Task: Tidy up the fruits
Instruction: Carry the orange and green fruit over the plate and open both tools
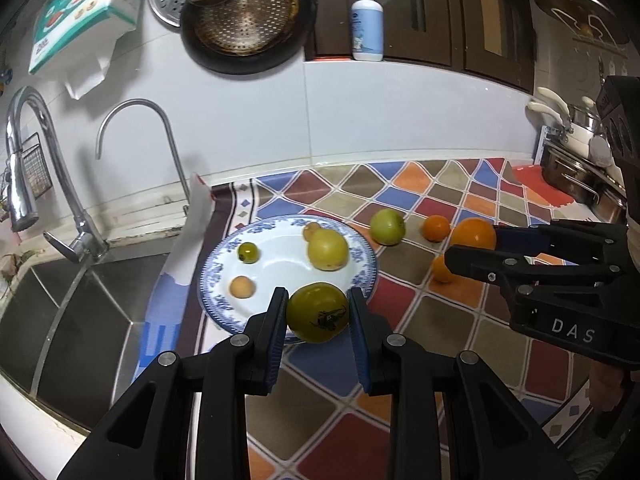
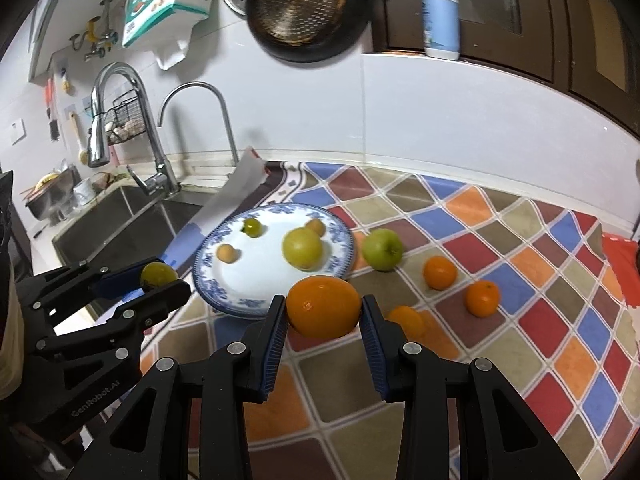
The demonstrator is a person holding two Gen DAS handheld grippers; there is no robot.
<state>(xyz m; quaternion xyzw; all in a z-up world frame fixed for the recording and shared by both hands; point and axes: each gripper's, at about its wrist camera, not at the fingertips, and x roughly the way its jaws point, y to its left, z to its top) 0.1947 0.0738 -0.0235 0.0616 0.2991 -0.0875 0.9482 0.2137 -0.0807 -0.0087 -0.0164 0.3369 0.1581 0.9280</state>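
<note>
My left gripper (image 1: 318, 312) is shut on a green tomato (image 1: 318, 312) above the near rim of the blue-and-white plate (image 1: 224, 252); it also shows in the right wrist view (image 2: 160, 278). My right gripper (image 2: 323, 307) is shut on a large orange (image 2: 323, 307), held above the mat right of the plate (image 2: 212, 276); it also shows in the left wrist view (image 1: 474, 240). On the plate lie a yellow-green fruit (image 1: 328, 249), a small green tomato (image 1: 248, 252) and two small orange fruits (image 1: 242, 287).
A green apple (image 2: 382, 249) and three small oranges (image 2: 440, 272) lie on the checkered mat (image 2: 520, 320) right of the plate. A steel sink (image 1: 60, 312) with two taps (image 1: 24, 152) lies left. A soap bottle (image 1: 367, 20) and pans stand behind.
</note>
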